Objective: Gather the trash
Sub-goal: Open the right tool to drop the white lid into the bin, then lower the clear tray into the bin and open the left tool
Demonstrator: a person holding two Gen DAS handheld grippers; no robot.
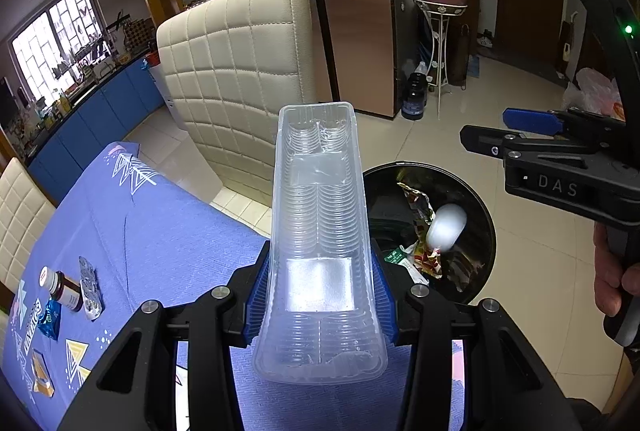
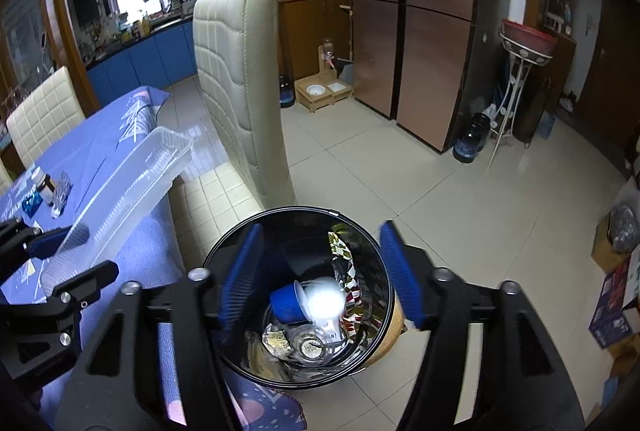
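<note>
My left gripper is shut on a long clear plastic tray, held tilted up over the edge of the blue-clothed table; the right wrist view shows that tray and gripper at the left. My right gripper stands open above the black trash bin, with nothing between its blue pads. Below it a blurred white object shows inside the bin beside a blue cup, wrappers and a glass jar. From the left wrist, the right gripper hangs over the bin and the white object.
On the table lie a brown bottle, a blister pack, a blue wrapper and an orange packet. A cream quilted chair stands just behind the bin. Tiled floor spreads to the right, with boxes at its edge.
</note>
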